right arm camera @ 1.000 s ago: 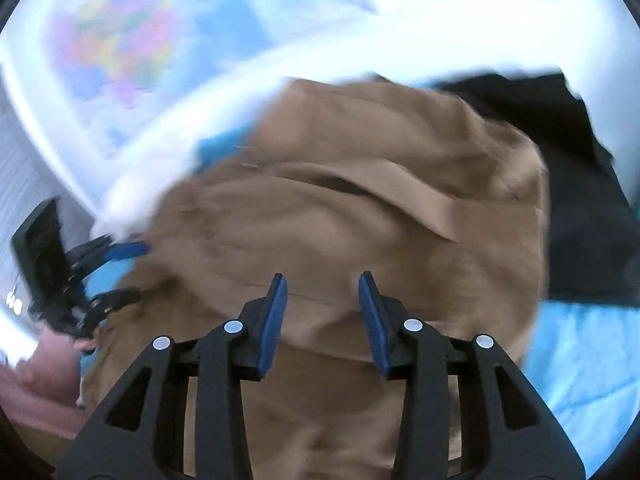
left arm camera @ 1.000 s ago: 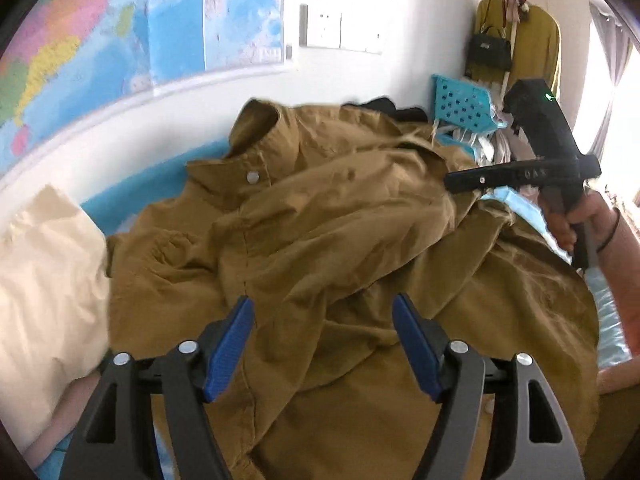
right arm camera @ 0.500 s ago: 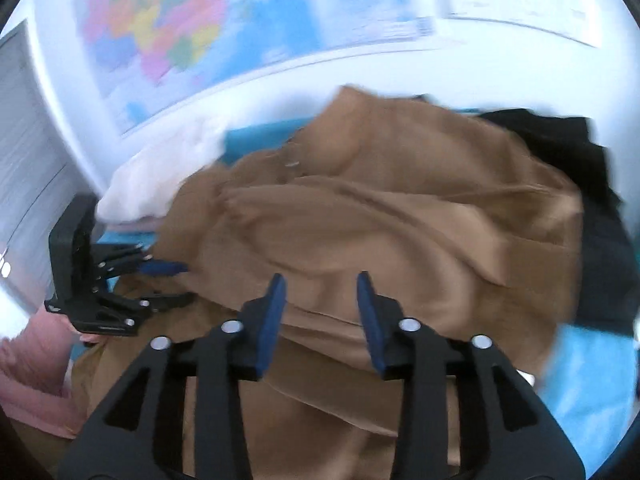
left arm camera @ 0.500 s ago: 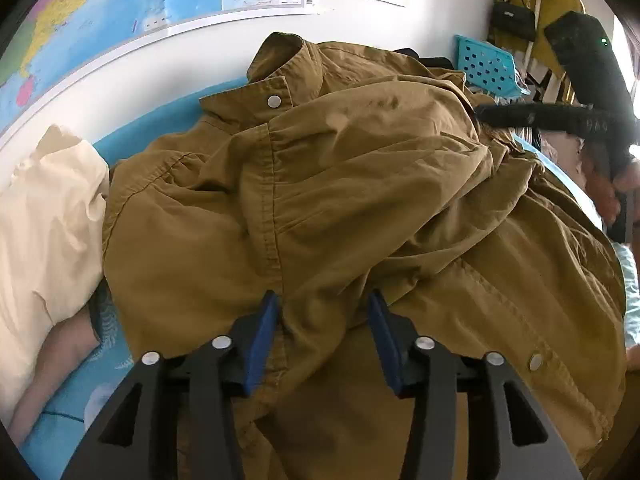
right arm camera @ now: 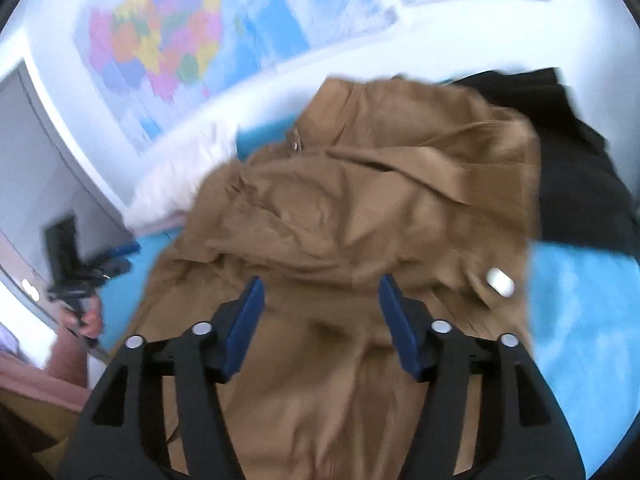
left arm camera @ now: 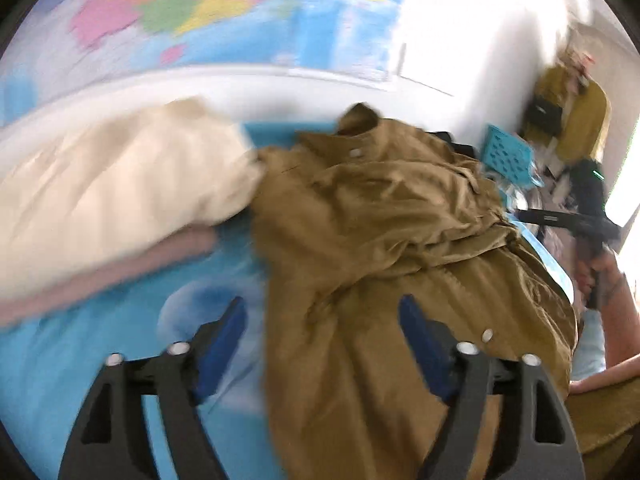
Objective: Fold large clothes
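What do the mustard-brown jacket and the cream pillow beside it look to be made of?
Mustard-brown jacket: probably woven cotton twill, matte, holding crisp creases, with pale shiny snap buttons. Cream pillow: soft matte fabric cover, puffy; blur hides the weave.

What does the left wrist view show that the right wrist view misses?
Left wrist only: the turquoise perforated basket, the hanging mustard garment with a black bag, and the cream pillow in full. Right wrist only: the black clothing behind the jacket. Both: the brown jacket on the blue bedsheet, the wall map, and each view's own tongs, left and right, opening, clamping nothing.
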Motion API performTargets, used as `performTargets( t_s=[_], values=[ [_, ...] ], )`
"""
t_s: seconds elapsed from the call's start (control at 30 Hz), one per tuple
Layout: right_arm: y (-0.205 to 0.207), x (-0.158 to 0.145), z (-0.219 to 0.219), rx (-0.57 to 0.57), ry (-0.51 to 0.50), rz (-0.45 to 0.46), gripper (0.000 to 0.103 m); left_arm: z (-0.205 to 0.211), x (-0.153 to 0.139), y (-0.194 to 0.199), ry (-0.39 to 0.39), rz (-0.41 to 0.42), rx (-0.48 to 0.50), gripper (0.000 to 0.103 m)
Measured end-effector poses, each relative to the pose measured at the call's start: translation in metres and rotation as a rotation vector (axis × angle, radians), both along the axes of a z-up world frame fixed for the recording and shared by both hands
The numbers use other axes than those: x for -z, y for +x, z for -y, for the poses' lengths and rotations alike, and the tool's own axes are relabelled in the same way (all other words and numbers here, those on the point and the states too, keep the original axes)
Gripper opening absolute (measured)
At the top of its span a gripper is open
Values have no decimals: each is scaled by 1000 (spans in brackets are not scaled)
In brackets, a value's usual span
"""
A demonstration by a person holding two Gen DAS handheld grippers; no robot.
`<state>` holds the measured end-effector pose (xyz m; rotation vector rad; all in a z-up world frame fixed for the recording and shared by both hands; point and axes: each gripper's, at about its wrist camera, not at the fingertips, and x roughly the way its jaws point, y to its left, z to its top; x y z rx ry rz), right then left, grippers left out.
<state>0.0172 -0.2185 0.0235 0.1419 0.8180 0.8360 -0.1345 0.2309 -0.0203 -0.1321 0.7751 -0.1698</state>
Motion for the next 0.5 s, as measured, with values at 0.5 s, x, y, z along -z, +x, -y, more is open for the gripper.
performTargets(
  t_s=[0.5],
  values=[
    [-91, 70, 129, 166, 175, -210, 86, 8, 57, -68, -242, -151, 53, 90]
  ],
)
